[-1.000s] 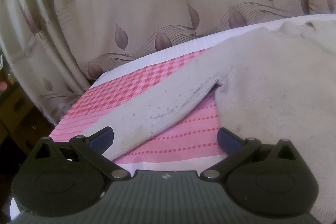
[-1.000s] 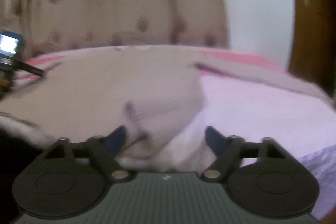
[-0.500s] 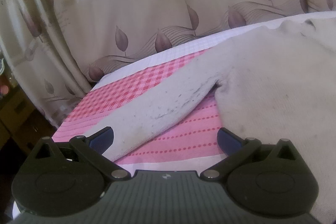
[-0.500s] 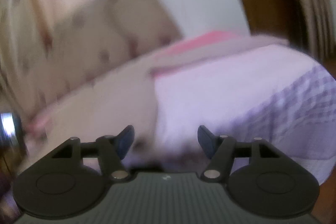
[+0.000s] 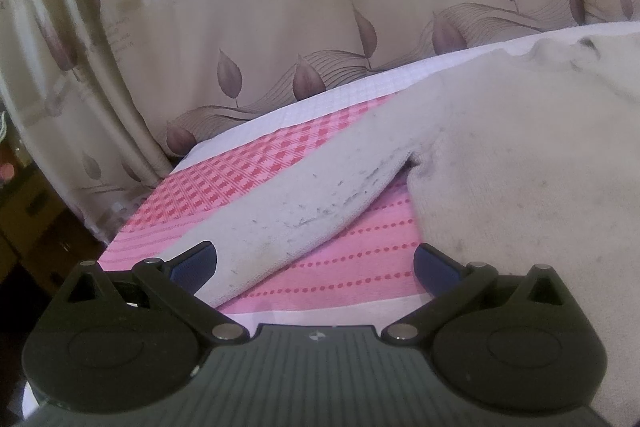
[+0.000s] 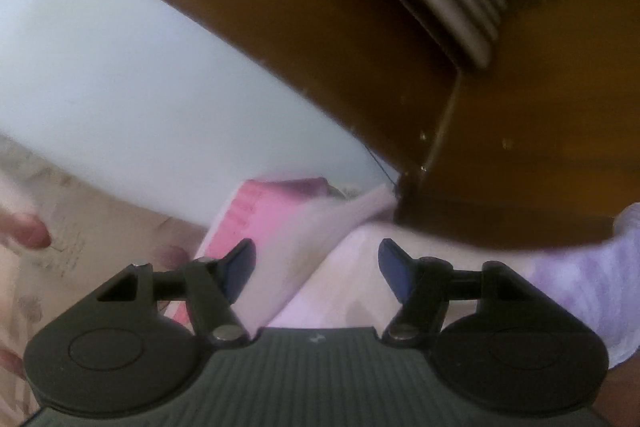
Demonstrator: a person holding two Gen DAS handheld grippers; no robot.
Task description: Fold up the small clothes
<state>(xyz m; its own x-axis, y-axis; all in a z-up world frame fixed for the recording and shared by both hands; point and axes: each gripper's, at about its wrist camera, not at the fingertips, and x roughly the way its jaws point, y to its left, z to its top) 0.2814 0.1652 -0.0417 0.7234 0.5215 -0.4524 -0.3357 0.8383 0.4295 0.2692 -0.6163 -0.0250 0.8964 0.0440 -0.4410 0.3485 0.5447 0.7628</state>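
Note:
A cream knitted sweater (image 5: 520, 167) lies flat on the pink patterned bed sheet (image 5: 240, 171). Its left sleeve (image 5: 320, 195) stretches out toward the near left. My left gripper (image 5: 314, 255) is open and low over the bed, and the sleeve's cuff end lies between its fingers, close to the left one and untouched. My right gripper (image 6: 316, 249) is rolled and its jaws are opening. A blurred pale strip of cloth (image 6: 288, 267) runs between them, with the pads not pressing on it.
A leaf-print curtain (image 5: 280, 27) hangs behind the bed. In the right wrist view a brown wooden frame (image 6: 500, 167) and a white wall (image 6: 120, 87) stand beyond the bed's corner. Lilac checked cloth (image 6: 592, 275) shows at the right edge.
My right gripper swept to the right and rolled, leaving the sweater's body for the bed's corner by the wooden frame. The sweater's right part settled flatter. My left gripper stayed put.

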